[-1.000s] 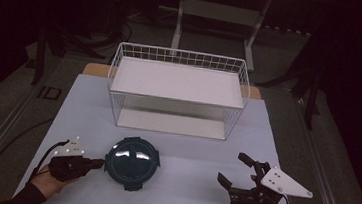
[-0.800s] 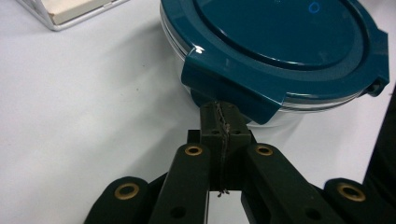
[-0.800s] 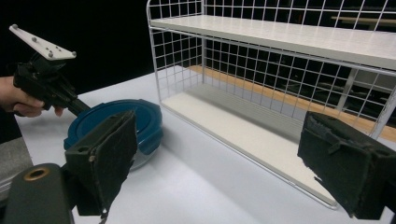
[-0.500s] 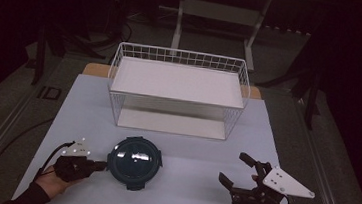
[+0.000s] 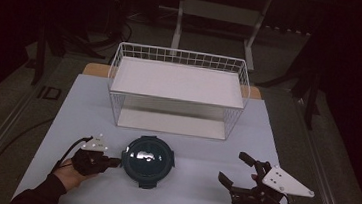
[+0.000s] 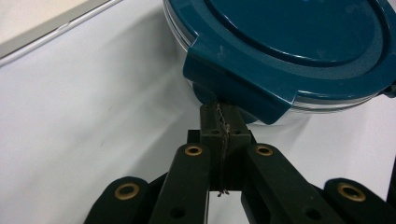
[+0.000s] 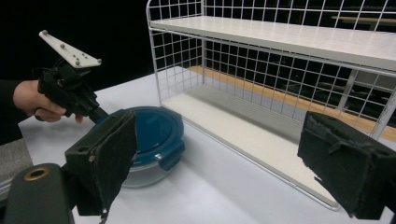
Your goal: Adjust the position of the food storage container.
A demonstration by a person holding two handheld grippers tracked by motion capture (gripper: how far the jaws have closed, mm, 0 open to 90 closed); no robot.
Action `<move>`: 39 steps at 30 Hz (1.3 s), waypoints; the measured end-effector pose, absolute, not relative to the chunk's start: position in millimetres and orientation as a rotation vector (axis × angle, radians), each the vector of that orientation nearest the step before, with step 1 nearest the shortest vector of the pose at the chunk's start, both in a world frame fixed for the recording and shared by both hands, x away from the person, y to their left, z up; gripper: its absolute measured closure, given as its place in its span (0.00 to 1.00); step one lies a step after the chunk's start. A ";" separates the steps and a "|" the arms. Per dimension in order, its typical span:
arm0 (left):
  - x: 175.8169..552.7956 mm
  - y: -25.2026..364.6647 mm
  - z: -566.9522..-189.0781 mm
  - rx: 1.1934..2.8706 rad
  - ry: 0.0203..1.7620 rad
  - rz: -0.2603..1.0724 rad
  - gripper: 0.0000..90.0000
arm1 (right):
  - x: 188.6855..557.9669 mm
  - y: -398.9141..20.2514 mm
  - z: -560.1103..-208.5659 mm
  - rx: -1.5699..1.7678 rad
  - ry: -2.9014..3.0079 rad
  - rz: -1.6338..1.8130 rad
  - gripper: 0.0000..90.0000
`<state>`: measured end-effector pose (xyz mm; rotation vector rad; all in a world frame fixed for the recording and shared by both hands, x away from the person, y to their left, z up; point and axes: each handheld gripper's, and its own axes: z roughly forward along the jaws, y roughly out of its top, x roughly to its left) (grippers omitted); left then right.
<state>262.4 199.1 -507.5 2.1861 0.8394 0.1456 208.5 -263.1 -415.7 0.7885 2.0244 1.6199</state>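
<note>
A round clear container with a dark teal clip-on lid sits on the white table, front and centre. My left gripper lies level at its left side, jaws shut with nothing between them. In the left gripper view the closed fingertips meet the underside of the lid's latch tab. My right gripper rests at the front right, apart from the container, jaws wide open and empty. In the right gripper view its pads frame the container, and the left gripper shows beyond it.
A white wire rack with an upper shelf and a lower shelf stands behind the container, its open side facing me. Its lower shelf is bare. The table's front edge is close to both hands.
My left gripper has slid to the right across the table until its shut tip reached the container's lid tab. The right gripper and the container have not moved.
</note>
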 end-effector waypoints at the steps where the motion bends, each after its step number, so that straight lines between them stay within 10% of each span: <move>1: 264.1 195.5 -508.0 2.186 0.840 0.144 1.00 | 208.6 -263.2 -415.8 0.789 2.024 1.621 0.13; 39: 279.0 151.0 -492.3 2.186 0.786 0.142 1.00 | 212.2 -256.9 -420.1 0.790 2.061 1.611 0.13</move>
